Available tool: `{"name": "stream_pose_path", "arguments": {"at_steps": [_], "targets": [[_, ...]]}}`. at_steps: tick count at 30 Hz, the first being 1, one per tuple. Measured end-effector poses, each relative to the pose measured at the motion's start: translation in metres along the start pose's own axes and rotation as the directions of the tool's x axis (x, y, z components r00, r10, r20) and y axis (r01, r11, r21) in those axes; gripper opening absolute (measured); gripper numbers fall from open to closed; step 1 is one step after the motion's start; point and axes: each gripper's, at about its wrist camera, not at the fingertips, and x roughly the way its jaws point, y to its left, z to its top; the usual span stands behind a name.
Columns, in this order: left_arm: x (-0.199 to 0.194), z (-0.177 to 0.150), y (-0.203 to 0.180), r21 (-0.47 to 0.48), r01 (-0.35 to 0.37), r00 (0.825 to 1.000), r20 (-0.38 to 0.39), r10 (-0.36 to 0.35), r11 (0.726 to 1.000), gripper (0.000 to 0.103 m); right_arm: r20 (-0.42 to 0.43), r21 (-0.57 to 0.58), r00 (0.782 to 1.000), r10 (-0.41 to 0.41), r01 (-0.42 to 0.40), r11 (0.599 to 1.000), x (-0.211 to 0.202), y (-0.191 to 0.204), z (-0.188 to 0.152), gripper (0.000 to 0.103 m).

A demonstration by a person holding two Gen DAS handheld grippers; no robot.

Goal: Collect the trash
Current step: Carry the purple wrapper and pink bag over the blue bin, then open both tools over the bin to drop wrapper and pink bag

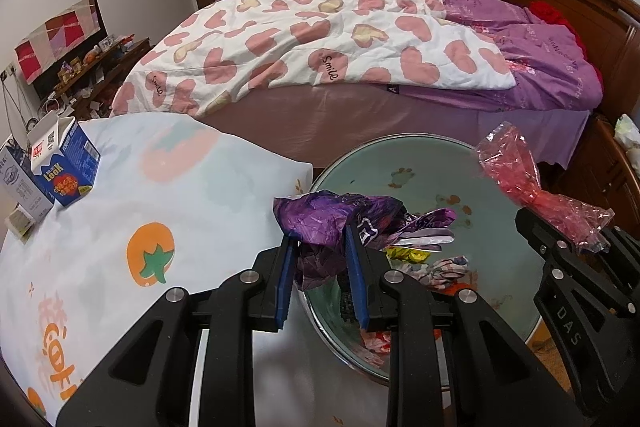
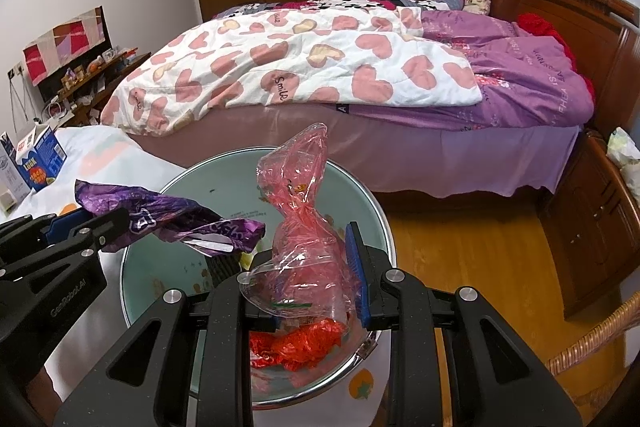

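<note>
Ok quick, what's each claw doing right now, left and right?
Left claw: closed on the purple wrapper.
Right claw: closed on the pink plastic bag.

Bin (image 1: 400,155) sits right of the cloth-covered table (image 1: 120,227), bed (image 1: 320,67) behind both. Cartons (image 1: 60,163) on table's far left; wrappers (image 1: 436,267) probably in bin.

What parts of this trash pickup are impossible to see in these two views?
- Bin bottom: both views, hidden by the wrappers and tongs.
- Cartons' small print: too small in both views.
- Pink bag's contents: right view, blurred by crinkled plastic.
- Person's hands: outside both frames.
</note>
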Motion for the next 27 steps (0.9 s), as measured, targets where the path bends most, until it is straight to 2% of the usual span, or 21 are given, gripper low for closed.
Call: {"name": "stream_pose_path", "arguments": {"at_steps": [19, 21, 25, 27], "targets": [[0.016, -0.001, -0.003, 0.000, -0.019, 0.999, -0.039, 0.018, 1.000, 0.025, -0.067, -0.019, 0.997, 0.027, -0.028, 0.999, 0.026, 0.006, 0.002, 0.028], [0.017, -0.001, -0.003, 0.002, -0.017, 0.999, -0.042, 0.017, 1.000, 0.025, -0.080, -0.010, 0.996, 0.035, -0.036, 0.999, 0.030, 0.005, 0.003, 0.030], [0.018, -0.002, -0.006, 0.010, -0.002, 0.999, -0.048, 0.002, 1.000, 0.029, -0.083, 0.015, 0.995, 0.060, -0.059, 0.998, 0.029, 0.001, 0.001, 0.044], [0.019, -0.003, -0.007, 0.009, 0.003, 0.999, -0.055, -0.002, 1.000, 0.029, -0.069, 0.023, 0.996, 0.058, -0.057, 0.998, 0.025, 0.000, 0.002, 0.045]]}}
